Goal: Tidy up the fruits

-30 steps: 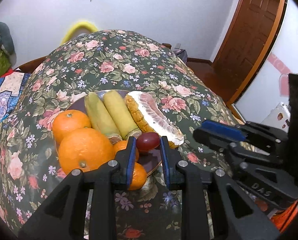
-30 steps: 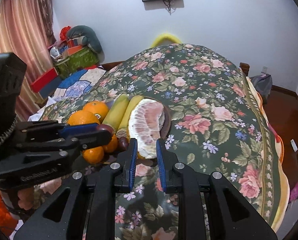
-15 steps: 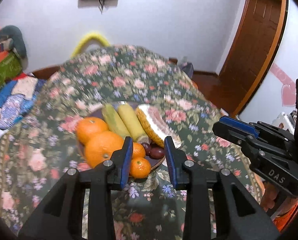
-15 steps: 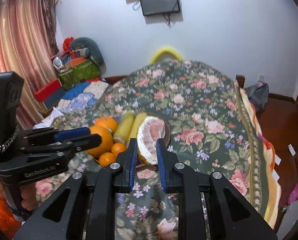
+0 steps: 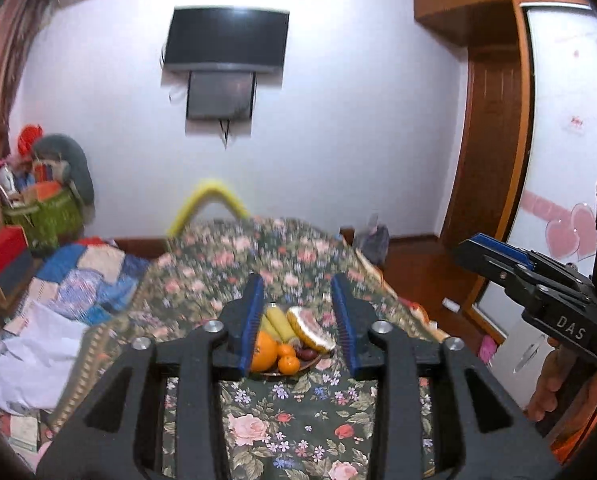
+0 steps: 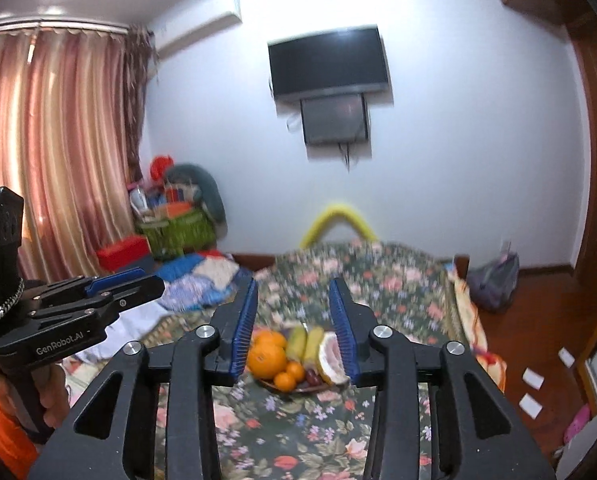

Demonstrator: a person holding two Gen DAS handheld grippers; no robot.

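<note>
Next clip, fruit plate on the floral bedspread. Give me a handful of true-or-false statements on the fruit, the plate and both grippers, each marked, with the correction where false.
1. The fruit sits together on one plate. True.
2. The left gripper holds an orange. False: its fingers are apart with nothing between them; the big orange lies on the plate.
3. A cut pomelo lies at the plate's right side. True.
4. The right gripper is shut on a banana. False: it is open and empty; the two yellow-green fruits rest on the plate.
5. The plate stands on the wooden floor. False: it stands on the floral bedspread.
</note>
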